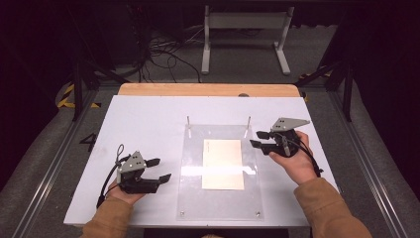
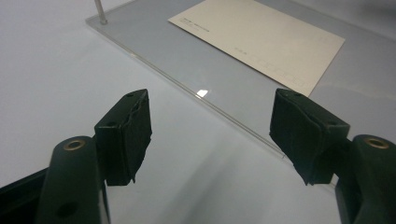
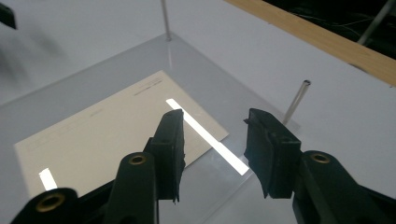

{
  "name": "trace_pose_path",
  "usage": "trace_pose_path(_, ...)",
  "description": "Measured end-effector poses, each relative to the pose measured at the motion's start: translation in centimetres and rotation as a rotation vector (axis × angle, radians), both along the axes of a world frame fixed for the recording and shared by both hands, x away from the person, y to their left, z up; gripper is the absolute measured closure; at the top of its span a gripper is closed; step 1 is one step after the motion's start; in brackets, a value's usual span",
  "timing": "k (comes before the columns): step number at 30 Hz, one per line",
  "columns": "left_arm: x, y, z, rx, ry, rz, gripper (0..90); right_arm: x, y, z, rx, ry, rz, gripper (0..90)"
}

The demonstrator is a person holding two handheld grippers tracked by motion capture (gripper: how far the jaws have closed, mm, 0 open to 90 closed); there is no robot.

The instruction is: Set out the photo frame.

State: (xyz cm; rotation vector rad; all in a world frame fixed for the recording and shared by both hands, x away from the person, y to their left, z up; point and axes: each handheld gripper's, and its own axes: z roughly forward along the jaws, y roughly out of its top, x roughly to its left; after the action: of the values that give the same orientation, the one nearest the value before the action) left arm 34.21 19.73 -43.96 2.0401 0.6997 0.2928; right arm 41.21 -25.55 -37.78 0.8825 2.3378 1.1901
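Clear acrylic plate (image 1: 193,198) lies flat on the white table (image 1: 138,129), holding one thing: a cream card (image 1: 223,163) lying flat near the plate's middle. No container as such; nothing else sits on the plate.

Two thin metal posts (image 1: 188,122) stand upright at the plate's far corners, the second one (image 1: 248,121) on the far right. Small screws mark the near corners. A wooden strip (image 1: 208,89) runs along the table's far edge beyond the plate.

Card's long axis runs near-to-far, parallel to the plate's long sides. Faint printed lines sit at its far short end; text too small to read. In the left gripper view the card (image 2: 261,42) lies past the plate's edge (image 2: 196,91), uncovered.

Left gripper (image 1: 156,169) is off the plate's left side, over bare table, jaws wide apart, holding nothing, aimed toward the plate. In its own view the pads (image 2: 130,135) frame the plate's left edge.

Right gripper (image 1: 258,139) is at the plate's far right corner, just beside the right post, jaws apart, nothing between them. Its own view has the pads (image 3: 271,149) above the card's far corner, post (image 3: 297,100) just beyond. Cannot tell if either gripper touches the plate.

Nothing lies between either gripper and the card.
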Motion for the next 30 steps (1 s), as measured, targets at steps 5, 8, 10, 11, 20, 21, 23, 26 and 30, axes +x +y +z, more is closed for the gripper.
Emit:
trace_pose_path(5,-0.2,0.3,-0.1,-0.010,0.007,0.015,29.6,2.5,-0.2,-0.6,0.057,-0.040,-0.084,61.1)
trace_pose_path(8,-0.5,0.4,-0.2,-0.014,0.006,0.023,29.6,3.8,0.1,-1.1,0.055,-0.038,-0.110,60.7)
trace_pose_path(10,-0.6,0.5,-0.2,-0.013,0.006,0.025,29.7,4.7,0.3,-1.4,0.033,-0.039,-0.129,60.6)
trace_pose_path(11,-0.7,0.5,-0.2,-0.015,0.005,0.027,29.6,5.1,0.4,-1.5,0.029,-0.036,-0.139,60.7)
trace_pose_path(20,-0.9,0.5,-0.2,-0.021,0.011,0.034,29.7,7.7,0.8,-3.7,0.027,-0.013,-0.201,66.8)
trace_pose_path(21,-0.9,0.5,-0.2,-0.016,0.009,0.033,29.6,7.9,1.0,-3.8,0.026,-0.012,-0.201,68.4)
trace_pose_path(23,-0.9,0.4,-0.2,-0.014,0.006,0.028,29.7,8.3,1.3,-4.1,0.008,-0.013,-0.213,70.6)
trace_pose_path(26,-0.9,0.3,-0.2,-0.008,0.004,0.021,29.7,8.8,1.6,-4.5,0.020,-0.005,-0.220,74.6)
trace_pose_path(30,-0.8,0.3,-0.4,-0.004,0.005,0.021,29.7,9.0,1.9,-4.9,-0.018,-0.028,-0.230,85.1)
